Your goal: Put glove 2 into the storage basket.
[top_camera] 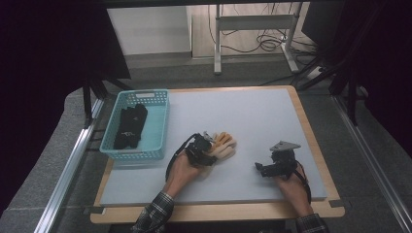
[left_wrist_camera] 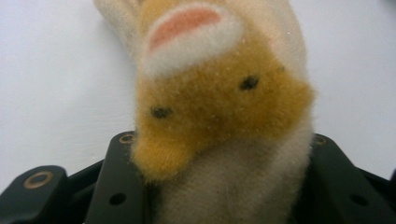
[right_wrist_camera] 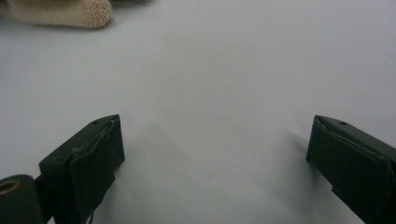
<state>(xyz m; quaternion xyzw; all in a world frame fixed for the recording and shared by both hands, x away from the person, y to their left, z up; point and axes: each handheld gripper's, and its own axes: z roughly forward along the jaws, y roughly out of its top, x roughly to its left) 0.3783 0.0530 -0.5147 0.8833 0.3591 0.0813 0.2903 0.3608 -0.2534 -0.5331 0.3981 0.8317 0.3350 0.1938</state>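
A fuzzy cream and orange sock (top_camera: pixel 224 145) with two small dark eyes and a pink patch lies on the pale grey mat (top_camera: pixel 243 111) near the middle. My left gripper (top_camera: pixel 206 146) has its jaws on either side of the sock and is shut on it. In the left gripper view the sock (left_wrist_camera: pixel 219 102) bulges up between the black jaws of the left gripper (left_wrist_camera: pixel 224 182). My right gripper (top_camera: pixel 262 169) rests low over the mat at the front right, apart from the sock. Its jaws (right_wrist_camera: pixel 219 144) stand wide open with bare mat between them. The sock's cream toe (right_wrist_camera: pixel 70 11) shows far off.
A turquoise mesh basket (top_camera: pixel 131 154) stands at the mat's left edge with black socks (top_camera: pixel 130 127) inside. The mat lies on a wooden board (top_camera: pixel 318 145). Metal rails run along both sides of the table.
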